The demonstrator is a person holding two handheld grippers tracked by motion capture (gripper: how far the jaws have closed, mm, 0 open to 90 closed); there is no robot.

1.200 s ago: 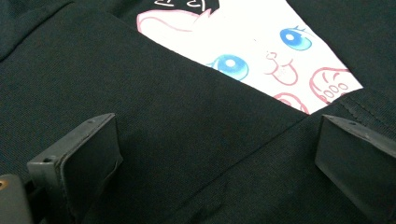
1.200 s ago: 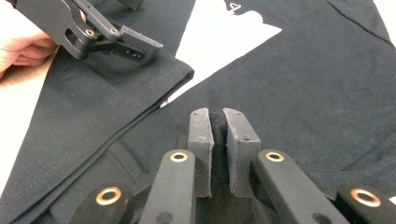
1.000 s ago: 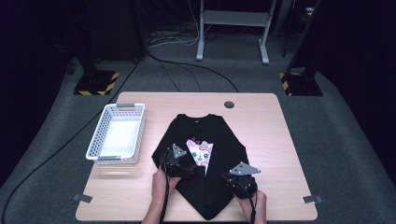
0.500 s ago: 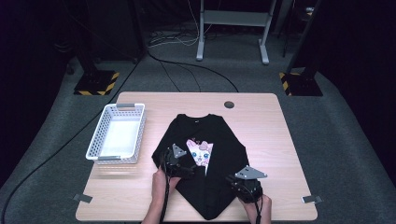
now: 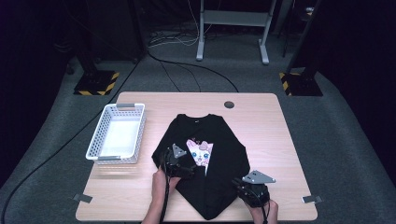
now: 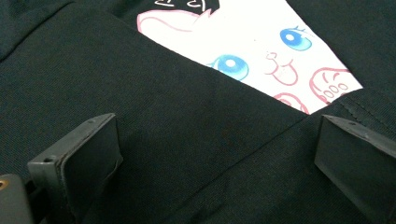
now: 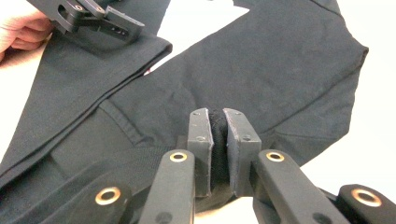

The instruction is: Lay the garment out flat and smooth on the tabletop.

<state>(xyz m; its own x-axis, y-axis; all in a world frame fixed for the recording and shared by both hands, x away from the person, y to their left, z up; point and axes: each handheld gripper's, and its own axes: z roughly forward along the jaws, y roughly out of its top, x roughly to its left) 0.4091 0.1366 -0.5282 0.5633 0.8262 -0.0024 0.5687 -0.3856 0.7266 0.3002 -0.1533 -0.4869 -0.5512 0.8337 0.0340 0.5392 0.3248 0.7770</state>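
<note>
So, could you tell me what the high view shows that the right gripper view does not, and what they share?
High view alone: the whole wooden table, the white basket left of the shirt, and the cat print in full.

Right gripper view alone: the right gripper has its jaws shut on a pinched fold of black cloth.

Both: the black T-shirt lying partly folded on the table, and the left gripper resting on it with a hand behind it.

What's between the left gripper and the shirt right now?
Nothing visible. The left gripper sits right over the black shirt, jaws open, with bare cloth between its pads.
</note>
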